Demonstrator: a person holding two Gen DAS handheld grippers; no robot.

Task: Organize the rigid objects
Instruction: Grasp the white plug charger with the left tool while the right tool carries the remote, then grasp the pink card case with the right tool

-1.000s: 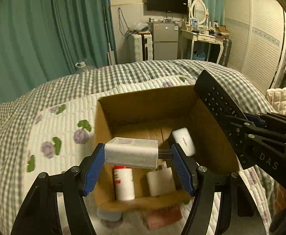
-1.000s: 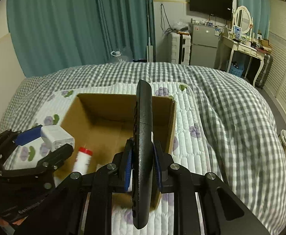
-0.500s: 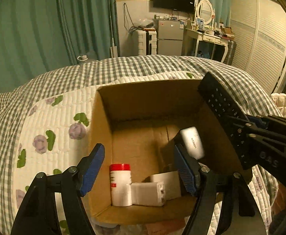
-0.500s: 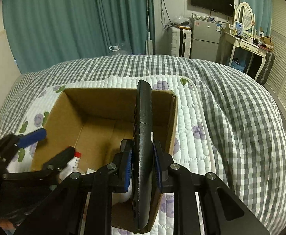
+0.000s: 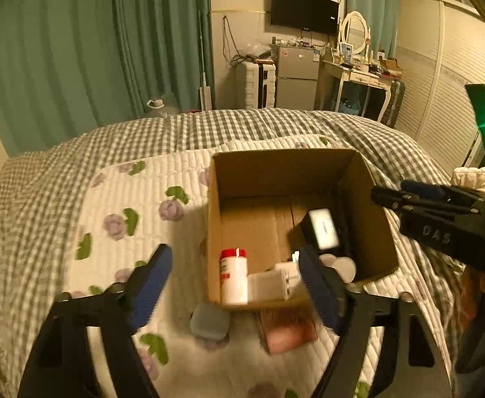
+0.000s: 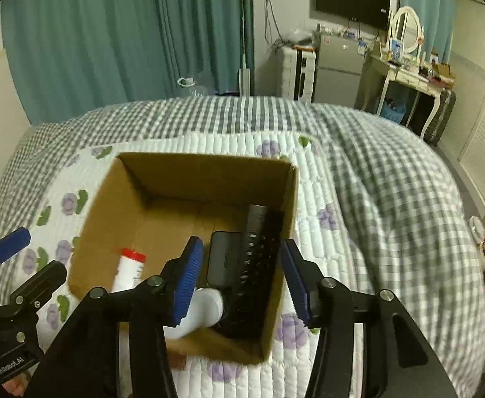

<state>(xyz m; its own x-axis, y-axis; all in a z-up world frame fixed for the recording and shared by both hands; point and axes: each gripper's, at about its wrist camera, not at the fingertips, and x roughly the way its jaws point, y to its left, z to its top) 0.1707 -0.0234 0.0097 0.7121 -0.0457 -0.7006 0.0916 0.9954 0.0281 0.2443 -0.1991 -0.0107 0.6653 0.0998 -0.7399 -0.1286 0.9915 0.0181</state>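
An open cardboard box (image 5: 380,232) (image 6: 109,192) stands on the quilted bed. Inside it lie a white bottle with a red cap (image 5: 233,277) (image 6: 129,268), a white charger block (image 5: 269,287), a black device with a white face (image 5: 322,229) (image 6: 224,258) and a black remote (image 6: 254,265) leaning along the right wall. My left gripper (image 5: 234,287) is open and empty, held over the box's near left corner. My right gripper (image 6: 240,280) is open and empty above the remote. It also shows in the left wrist view (image 5: 441,212), at the box's right.
A grey rounded object (image 5: 209,321) and a pink-brown block (image 5: 287,326) lie on the floral quilt (image 5: 136,205) in front of the box. The checked bedspread (image 6: 391,172) spreads to the right. Curtains, a fridge and a dressing table stand beyond the bed.
The left gripper opened and dropped the white charger into the box, then drew back. The right gripper opened and released the black remote, which now lies inside the box.
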